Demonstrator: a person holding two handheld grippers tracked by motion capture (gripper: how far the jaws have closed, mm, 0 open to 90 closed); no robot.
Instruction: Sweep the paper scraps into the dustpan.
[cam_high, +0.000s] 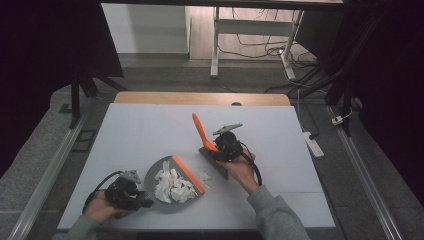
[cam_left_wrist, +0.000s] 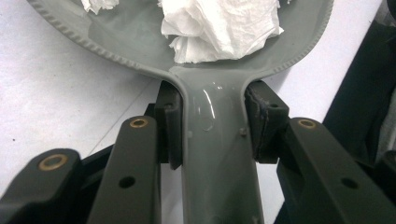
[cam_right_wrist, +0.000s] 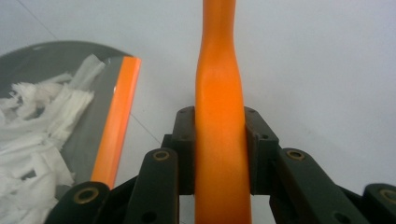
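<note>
Dustpan (cam_high: 167, 185), grey with an orange front lip, lies on the pale worktop (cam_high: 140, 135) just ahead of the left gripper (cam_high: 141, 201), loaded with torn white paper scraps (cam_high: 172, 185). High view: the right gripper (cam_high: 218, 151) holds an orange-handled brush (cam_high: 206, 142), its dark head down on the worktop just beside the pan's lip, a few scraps (cam_high: 204, 176) between them. Left gripper view: both fingers (cam_left_wrist: 169, 126) are clamped on the pan's grey handle (cam_left_wrist: 217, 154), one at either side; crumpled paper sits in the pan just beyond them. Right gripper view: the fingers (cam_right_wrist: 186, 144) are closed on the orange brush handle (cam_right_wrist: 219, 121), which rises between them; the pan's orange lip (cam_right_wrist: 116, 121) and its scraps lie to their left.
</note>
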